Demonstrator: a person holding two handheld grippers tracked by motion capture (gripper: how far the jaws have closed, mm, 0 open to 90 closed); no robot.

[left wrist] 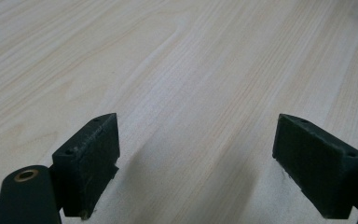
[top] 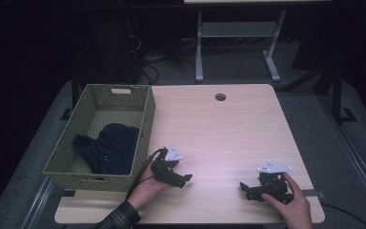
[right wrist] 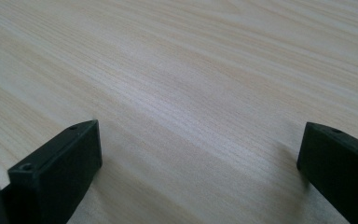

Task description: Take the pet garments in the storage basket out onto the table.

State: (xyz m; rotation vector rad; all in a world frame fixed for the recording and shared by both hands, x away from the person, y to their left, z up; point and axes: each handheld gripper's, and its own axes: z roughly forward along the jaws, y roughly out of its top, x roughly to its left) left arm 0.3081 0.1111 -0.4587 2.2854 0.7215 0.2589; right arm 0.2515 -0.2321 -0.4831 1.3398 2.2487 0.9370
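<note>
High view shows the left tongs [top: 183, 180] at 7 o'clock on the desk [top: 219, 129], spread with bare wood between them, just beside the green woven basket [top: 145, 119]. Dark cloth [top: 109, 148] lies inside that basket, at 9 o'clock. Right tongs [top: 244, 189] rest at 5 o'clock, spread too.

one overhead camera, two riding low on the grippers

high view looks forward and down on the pale wooden table [top: 228, 124]; both gripper views skim that same bare wood close ahead of their jaws.
</note>
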